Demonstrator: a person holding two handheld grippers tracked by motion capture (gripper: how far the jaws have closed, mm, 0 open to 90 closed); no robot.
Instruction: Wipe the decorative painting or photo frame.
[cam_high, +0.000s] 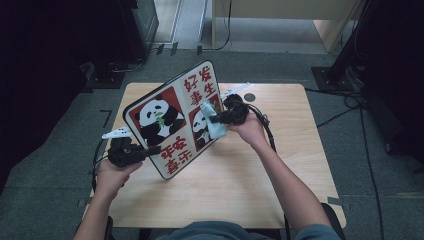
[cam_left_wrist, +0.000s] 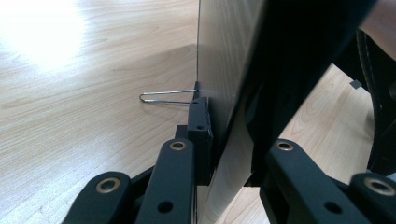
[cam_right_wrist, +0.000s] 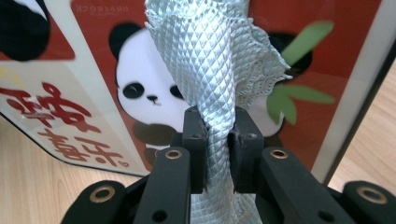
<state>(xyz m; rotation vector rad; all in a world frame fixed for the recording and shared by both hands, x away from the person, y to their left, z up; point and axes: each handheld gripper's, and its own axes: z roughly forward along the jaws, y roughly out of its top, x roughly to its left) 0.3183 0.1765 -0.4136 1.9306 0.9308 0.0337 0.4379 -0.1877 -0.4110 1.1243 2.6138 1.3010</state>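
Panda board held tilted at the centre of the frame, with a cloth pressed on its face.

The left hand-held gripper (cam_high: 150, 150), at lower left, is clenched on the lower edge of the panda board (cam_high: 172, 117), which stands tilted above the wooden worktop (cam_high: 240, 190). The right hand-held gripper (cam_high: 215, 119), right of centre, is grasping a pale green cloth (cam_high: 214, 127) that lies against the right panda picture. A thin wire stand (cam_left_wrist: 166, 97) shows behind the board in the left gripper view.

The board (cam_high: 172, 117) stands tilted on the worktop (cam_high: 235, 190). The left gripper (cam_high: 150, 150) clamps its left edge. The cloth (cam_high: 214, 125) lies against its right face.
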